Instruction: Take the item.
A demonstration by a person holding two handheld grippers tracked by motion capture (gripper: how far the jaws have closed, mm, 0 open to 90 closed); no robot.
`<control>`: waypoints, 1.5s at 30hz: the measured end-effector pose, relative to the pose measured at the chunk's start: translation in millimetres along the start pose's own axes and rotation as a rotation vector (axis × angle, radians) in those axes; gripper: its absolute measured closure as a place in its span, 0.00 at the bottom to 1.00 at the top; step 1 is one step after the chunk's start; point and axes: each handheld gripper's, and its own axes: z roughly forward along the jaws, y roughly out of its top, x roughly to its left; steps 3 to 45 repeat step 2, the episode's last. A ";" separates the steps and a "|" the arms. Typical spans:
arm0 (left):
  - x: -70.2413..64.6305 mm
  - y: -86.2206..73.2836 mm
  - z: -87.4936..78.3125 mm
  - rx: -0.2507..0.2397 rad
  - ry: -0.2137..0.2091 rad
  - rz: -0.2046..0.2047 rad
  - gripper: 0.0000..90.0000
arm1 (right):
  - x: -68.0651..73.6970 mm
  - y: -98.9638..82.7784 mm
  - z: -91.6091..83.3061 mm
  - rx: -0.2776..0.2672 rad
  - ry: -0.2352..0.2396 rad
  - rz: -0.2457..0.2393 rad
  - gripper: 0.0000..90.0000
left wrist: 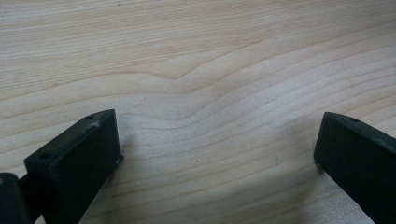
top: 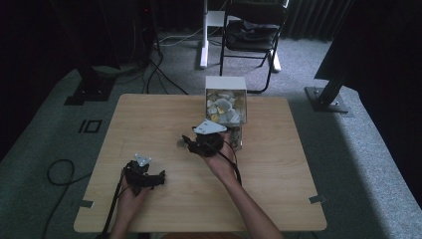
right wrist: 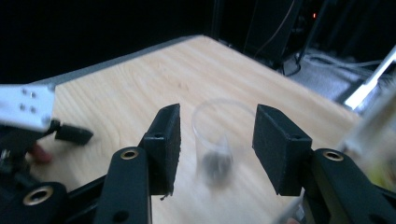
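Wooden tabletop (top: pixel 164 119) carries a clear box (top: pixel 226 102) at its far edge, packed with pale wrapped bits, and a small clear cup (right wrist: pixel 223 140) standing upright out in the open, well apart from the left gripper. Something small and dark sits in the bottom of the cup; the blur keeps me from saying what. So at least one piece looks delivered, and with the box this full, I judge most of the work is still to do.

Right gripper (top: pixel 188 143) hangs just in front of the box, its forearm reaching diagonally up from the near edge, wrist turned so the jaws point towards the left side of the tabletop. In the right gripper view its fingers (right wrist: pixel 164 144) stand apart on either side of the cup without pressing on it.

Left gripper (top: pixel 155 179) rests low near the front left of the tabletop, hand beneath it. Its fingers (left wrist: pixel 79 158) are spread wide over bare wood, holding nothing.
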 end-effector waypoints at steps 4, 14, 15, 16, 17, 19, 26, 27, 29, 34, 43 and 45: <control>-0.1 0.1 0.2 -0.001 0.000 0.000 0.01 | -2.2 -3.8 -4.0 0.001 0.006 0.014 0.57; -0.1 0.1 0.2 -0.001 0.000 0.000 0.01 | -2.2 -3.8 -4.0 0.001 0.006 0.014 0.57; -0.1 0.1 0.2 -0.001 0.000 0.000 0.01 | -2.2 -3.8 -4.0 0.001 0.006 0.014 0.57; -0.1 0.1 0.2 -0.001 0.000 0.000 0.01 | -2.2 -3.8 -4.0 0.001 0.006 0.014 0.57; -0.1 0.1 0.2 -0.001 0.000 0.000 0.01 | -2.2 -3.8 -4.0 0.001 0.006 0.014 0.57; -0.1 0.1 0.2 -0.001 0.000 0.000 0.01 | -2.2 -3.8 -4.0 0.001 0.006 0.014 0.57; -0.1 0.1 0.2 -0.001 0.000 0.000 0.01 | -2.2 -3.8 -4.0 0.001 0.006 0.014 0.57; -0.1 0.1 0.2 -0.001 0.000 0.000 0.01 | -2.2 -3.8 -4.0 0.001 0.006 0.014 0.57; -0.1 0.1 0.2 -0.001 0.000 0.000 0.01 | -2.2 -3.8 -4.0 0.001 0.006 0.014 0.57; -0.1 0.1 0.2 -0.001 0.000 0.000 0.01 | -2.2 -3.8 -4.0 0.001 0.006 0.014 0.57; -0.1 0.1 0.2 -0.001 0.000 0.000 0.01 | -2.2 -3.8 -4.0 0.001 0.006 0.014 0.57; -0.1 0.1 0.2 -0.001 0.000 0.000 0.01 | -2.2 -3.8 -4.0 0.001 0.006 0.014 0.57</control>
